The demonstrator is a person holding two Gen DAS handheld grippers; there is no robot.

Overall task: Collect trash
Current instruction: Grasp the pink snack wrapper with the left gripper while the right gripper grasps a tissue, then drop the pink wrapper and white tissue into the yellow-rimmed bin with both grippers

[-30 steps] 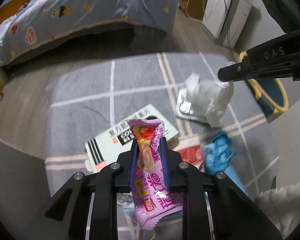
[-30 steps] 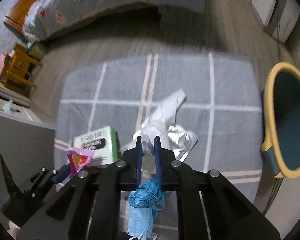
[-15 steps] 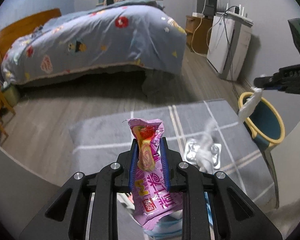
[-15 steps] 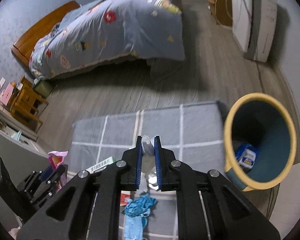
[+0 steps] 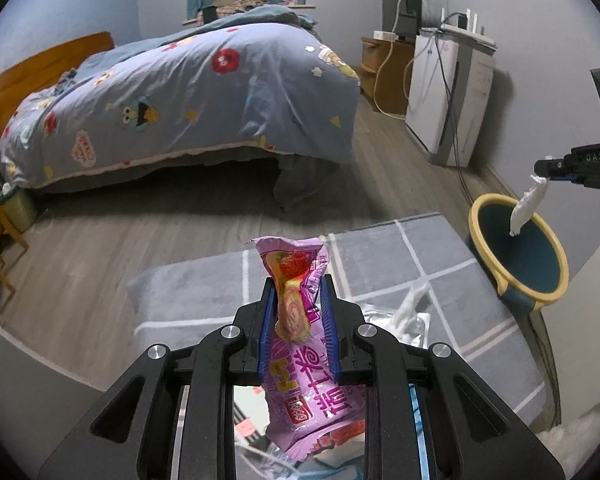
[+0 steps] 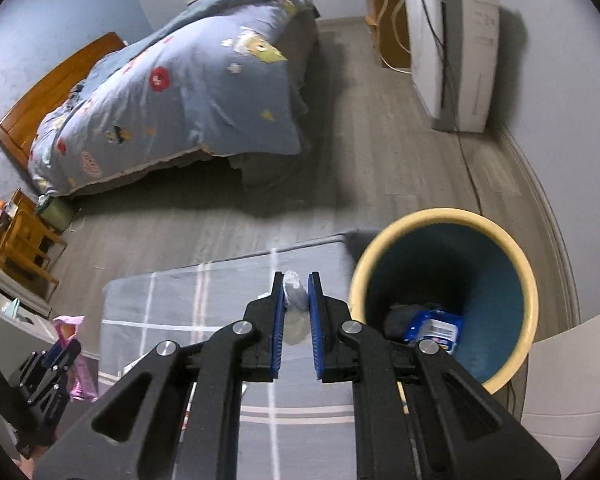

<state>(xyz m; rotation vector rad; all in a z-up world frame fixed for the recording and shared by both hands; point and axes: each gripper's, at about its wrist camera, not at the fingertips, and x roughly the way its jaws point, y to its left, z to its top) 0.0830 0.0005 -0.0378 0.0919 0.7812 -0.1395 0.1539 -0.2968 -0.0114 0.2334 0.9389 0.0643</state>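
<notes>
My left gripper (image 5: 298, 298) is shut on a pink snack wrapper (image 5: 300, 344) and holds it up above the grey rug (image 5: 380, 264). My right gripper (image 6: 296, 294) is shut on a white crumpled tissue (image 6: 294, 296); in the left wrist view the tissue (image 5: 528, 208) hangs from it over the rim of the yellow-rimmed blue bin (image 5: 520, 256). In the right wrist view the bin (image 6: 520, 264) lies just right of the fingers, with a blue packet (image 6: 434, 326) inside. A silver foil wrapper (image 5: 412, 322) lies on the rug.
A bed with a blue quilt (image 5: 180, 92) stands behind the rug. A white appliance (image 5: 448, 92) with cables stands against the right wall. Wooden furniture (image 6: 24, 240) is at the left. More litter shows beneath the left gripper.
Both grippers have risen from the rug with their items. The right gripper has carried the tissue rightward, up to the bin.
</notes>
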